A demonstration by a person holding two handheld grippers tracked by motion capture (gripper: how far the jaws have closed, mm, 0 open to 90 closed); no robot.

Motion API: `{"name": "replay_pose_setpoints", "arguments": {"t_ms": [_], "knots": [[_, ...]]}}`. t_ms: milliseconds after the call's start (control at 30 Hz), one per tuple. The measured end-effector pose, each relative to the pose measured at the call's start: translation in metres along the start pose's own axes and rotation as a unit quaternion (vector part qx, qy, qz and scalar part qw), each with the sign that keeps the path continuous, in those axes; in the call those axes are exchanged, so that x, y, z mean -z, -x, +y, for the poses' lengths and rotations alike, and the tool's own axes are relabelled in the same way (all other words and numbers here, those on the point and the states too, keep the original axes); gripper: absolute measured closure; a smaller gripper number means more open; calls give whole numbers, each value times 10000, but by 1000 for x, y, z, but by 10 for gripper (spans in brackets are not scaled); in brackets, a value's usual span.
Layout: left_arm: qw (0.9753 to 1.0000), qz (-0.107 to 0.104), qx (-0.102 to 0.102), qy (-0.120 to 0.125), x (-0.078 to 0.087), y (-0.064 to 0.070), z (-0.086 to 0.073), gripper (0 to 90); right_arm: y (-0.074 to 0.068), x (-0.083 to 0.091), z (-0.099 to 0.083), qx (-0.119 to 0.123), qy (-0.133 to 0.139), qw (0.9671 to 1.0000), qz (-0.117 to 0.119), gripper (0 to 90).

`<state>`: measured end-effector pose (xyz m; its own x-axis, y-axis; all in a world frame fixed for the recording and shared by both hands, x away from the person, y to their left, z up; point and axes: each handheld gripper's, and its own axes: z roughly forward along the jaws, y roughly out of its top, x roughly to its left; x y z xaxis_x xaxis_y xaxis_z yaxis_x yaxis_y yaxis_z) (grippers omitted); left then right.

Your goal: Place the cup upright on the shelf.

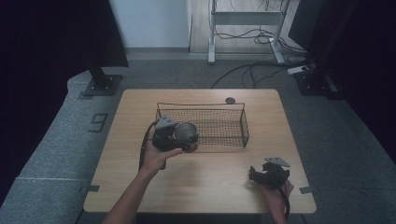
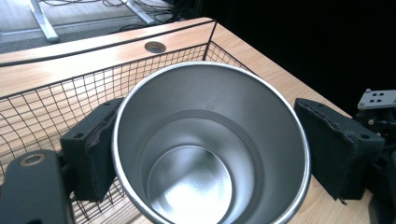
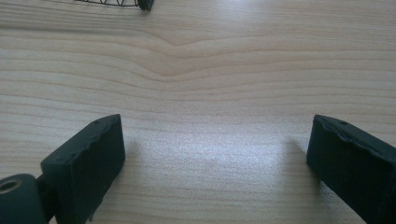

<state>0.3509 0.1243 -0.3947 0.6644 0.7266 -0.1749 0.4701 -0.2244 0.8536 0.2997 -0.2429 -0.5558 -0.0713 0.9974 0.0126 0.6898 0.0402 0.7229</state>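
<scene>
High view: we see the left gripper (image 1: 180, 136) held up at the near left corner of the wire basket (image 1: 233, 136), jaws clamped on a steel cup (image 1: 186, 132). The cup sits at the basket's near rim, over its left end; whether it touches the wire we cannot tell. The basket stands on the far half of the wooden bench (image 1: 201, 177). A round hole (image 1: 229, 100) sits in the bench just behind the basket. The right gripper (image 1: 267, 174) rests low at the near right of the bench, well apart from the basket.

Left gripper view: we look straight into the open mouth of the cup (image 2: 210, 149), bare inside. The two black pads (image 2: 91, 154) press its outer wall left and right, so the left gripper (image 2: 210, 154) has a firm hold. Basket mesh (image 2: 56, 102) lies behind and below the cup, the hole (image 2: 155, 47) beyond it. The right gripper (image 2: 378, 116) shows at the right edge.

Right gripper view: we see the right gripper (image 3: 215, 154) with jaws spread wide, nothing between them, just bare bench (image 3: 201, 79). A basket corner (image 3: 140, 3) peeks in at the top edge.
</scene>
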Motion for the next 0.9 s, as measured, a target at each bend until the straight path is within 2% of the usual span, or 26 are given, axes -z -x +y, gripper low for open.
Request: {"name": "replay_pose_setpoints", "arguments": {"t_ms": [133, 333, 533, 900], "knots": [[9999, -65, 22, 74, 2, -1, 2, 146, 0, 0, 0, 4, -7, 10000, 3, 43], [10000, 37, -7, 64, 1, -5, 7, 146, 0, 0, 0, -2, -2, 10000, 2, 43], [9999, 45, -79, 78, -1, -7, 9, 146, 0, 0, 0, -7, 4, 10000, -2, 43], [10000, 71, -8, 70, -6, -16, 20, 146, 0, 0, 0, 15, 18, 10000, -3, 43]]}}
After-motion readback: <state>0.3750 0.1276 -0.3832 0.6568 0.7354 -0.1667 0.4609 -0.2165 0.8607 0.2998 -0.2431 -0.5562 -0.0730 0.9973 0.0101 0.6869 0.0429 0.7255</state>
